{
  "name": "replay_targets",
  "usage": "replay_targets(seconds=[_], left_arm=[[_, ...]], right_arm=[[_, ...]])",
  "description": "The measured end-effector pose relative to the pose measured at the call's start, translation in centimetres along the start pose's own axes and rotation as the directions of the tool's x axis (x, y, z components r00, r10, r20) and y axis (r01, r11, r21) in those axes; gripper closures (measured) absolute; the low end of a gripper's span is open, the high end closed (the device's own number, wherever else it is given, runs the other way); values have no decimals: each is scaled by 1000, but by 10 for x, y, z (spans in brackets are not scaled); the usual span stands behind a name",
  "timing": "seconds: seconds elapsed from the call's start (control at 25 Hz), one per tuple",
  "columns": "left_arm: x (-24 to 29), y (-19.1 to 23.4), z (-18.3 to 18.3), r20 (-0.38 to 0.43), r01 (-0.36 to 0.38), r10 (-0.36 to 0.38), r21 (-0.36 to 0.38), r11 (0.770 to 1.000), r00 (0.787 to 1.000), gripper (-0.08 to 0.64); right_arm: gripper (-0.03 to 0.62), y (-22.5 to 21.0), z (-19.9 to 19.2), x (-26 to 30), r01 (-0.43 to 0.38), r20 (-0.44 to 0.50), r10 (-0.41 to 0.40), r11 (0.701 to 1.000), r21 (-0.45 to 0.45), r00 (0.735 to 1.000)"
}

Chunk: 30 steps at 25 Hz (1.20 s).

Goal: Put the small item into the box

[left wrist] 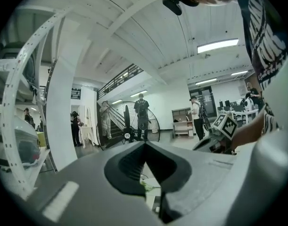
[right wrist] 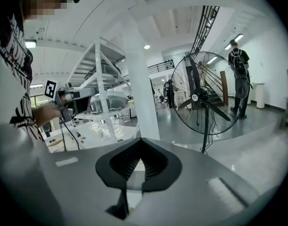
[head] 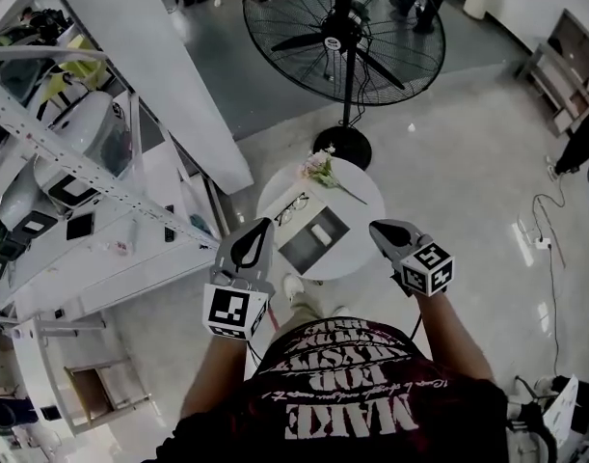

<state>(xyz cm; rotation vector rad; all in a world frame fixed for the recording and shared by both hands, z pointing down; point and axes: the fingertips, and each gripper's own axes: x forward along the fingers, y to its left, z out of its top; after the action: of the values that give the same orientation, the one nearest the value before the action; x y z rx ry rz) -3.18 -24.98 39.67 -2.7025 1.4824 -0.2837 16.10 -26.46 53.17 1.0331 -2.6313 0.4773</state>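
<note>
Head view, nearest first: the person stands over a small round worktop (head: 363, 199) w/ both arms bent and a tool in each hand. The left gripper (head: 261, 228) and right gripper (head: 379, 228) hang at about the same height, well above the worktop, one either side of it and well apart from each other. Neither touches anything.

Left gripper view: jaws are together, tips meeting, nothing between them; only a sliver of worktop shows through the gap lower down. Right gripper view says the same for the right gripper: jaws pressed together, empty.

Down on the worktop sits the box (head: 299, 249), grey, open on top, lying roughly mid-table. A small white piece (head: 320, 234) shows inside the box outline, toward its far right corner. That's prob the small item, but from this height I can't tell for sure whether it's a loose thing or part of the box. Glasses (head: 292, 207) lie just beside the box on its far left side, and a flower (head: 321, 169) lies past them near the far rim.

Beyond: big floor fan (head: 344, 37), metal shelving (head: 72, 152) on the left, ppl standing further back.

Progress, as a judgement: nothing is being carried. If the white piece is the item, the drop looks already done w/ hands clear. If it isn't, pick-up hasn't begun, and both reach and grasp are left.
</note>
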Motion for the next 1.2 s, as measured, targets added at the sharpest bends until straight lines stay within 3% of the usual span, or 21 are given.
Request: replay_targets(seconds=[0.36, 0.6, 1.0, 1.2], left_arm=[[-37, -4, 11, -5, -68, 68, 1, 998, 998, 558], [-51, 8, 13, 6, -82, 82, 11, 997, 997, 558], [-53, 34, 2, -5, 40, -40, 14, 999, 999, 558], [-53, 50, -18, -19, 98, -98, -22, 995, 995, 558]], right_arm=[[565, 15, 63, -31, -23, 84, 27, 999, -49, 996], [565, 28, 74, -34, -21, 110, 28, 998, -64, 994], [565, 64, 65, 5, 12, 100, -13, 1000, 6, 995], [565, 82, 71, 22, 35, 114, -36, 999, 16, 993]])
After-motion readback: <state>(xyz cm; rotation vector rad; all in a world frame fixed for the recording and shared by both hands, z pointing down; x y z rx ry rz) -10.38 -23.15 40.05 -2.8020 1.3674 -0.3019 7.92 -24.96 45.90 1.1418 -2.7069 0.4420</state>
